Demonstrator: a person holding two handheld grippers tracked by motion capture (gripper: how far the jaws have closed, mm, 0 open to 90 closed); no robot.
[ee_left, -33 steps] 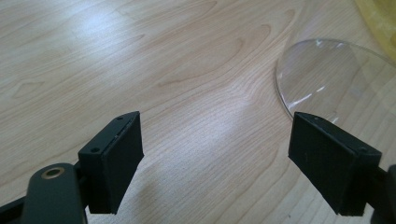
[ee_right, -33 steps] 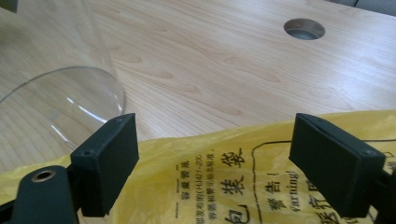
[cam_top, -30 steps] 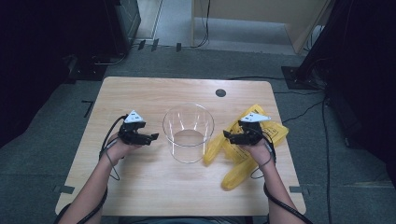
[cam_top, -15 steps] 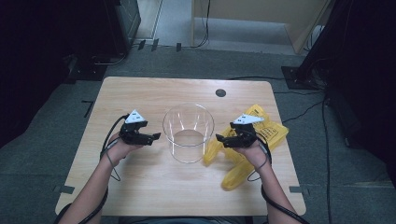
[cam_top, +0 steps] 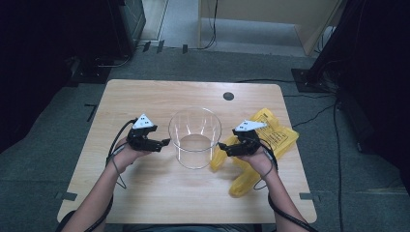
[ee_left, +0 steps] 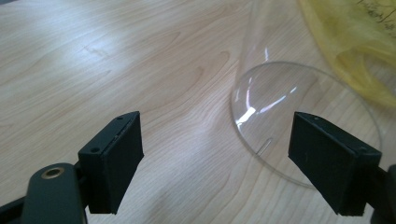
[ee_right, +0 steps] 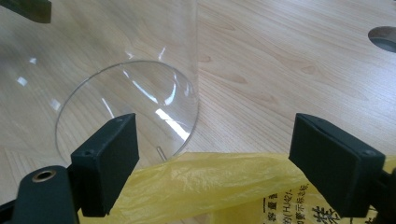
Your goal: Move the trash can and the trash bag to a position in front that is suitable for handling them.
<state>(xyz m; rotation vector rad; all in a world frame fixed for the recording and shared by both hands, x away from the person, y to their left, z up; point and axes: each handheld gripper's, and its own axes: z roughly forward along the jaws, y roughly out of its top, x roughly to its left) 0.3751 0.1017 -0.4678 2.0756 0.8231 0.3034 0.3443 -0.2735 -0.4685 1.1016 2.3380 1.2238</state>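
Observation:
A clear round container stands upright in the middle of the wooden table. A crumpled yellow plastic bag with black print lies to its right. My left gripper hovers just left of the container, open, nothing between its jaws; the container's base shows ahead of it. My right gripper is open over the bag's left edge, facing the container. The bag's edge lies between its jaws, not pinched.
A dark round hole sits in the tabletop behind the container. Cables trail from both grippers along the forearms. Grey carpet surrounds the table, with dark equipment at the left and right and a wooden cabinet at the back.
My right gripper has moved left across the bag toward the container. The left gripper has crept slightly right, closer to the container. Container and bag stay put.

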